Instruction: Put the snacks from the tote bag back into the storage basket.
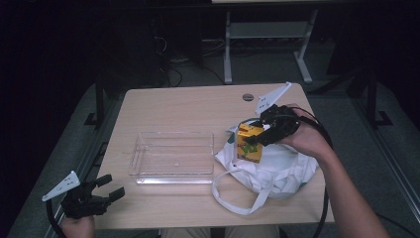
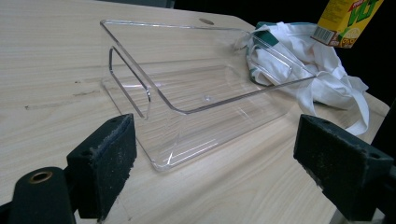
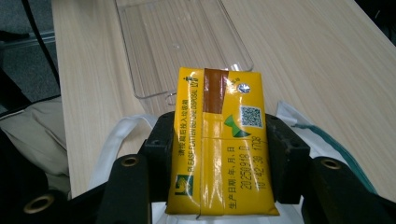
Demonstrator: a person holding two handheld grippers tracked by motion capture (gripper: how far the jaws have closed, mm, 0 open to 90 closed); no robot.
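High view: my right gripper (image 1: 265, 130) is clamped on the yellow carton (image 1: 248, 144), upright above the white bag (image 1: 277, 171). The clear tray (image 1: 173, 173) lies to its left, well apart. My left gripper (image 1: 106, 188) idles, jaws apart.

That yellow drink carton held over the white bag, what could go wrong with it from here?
The right tool pinches the yellow drink carton by its sides alone, so it might slip or get squashed. Moving toward the clear plastic tray, it could snag the white bag or clip the tray's thin wall.
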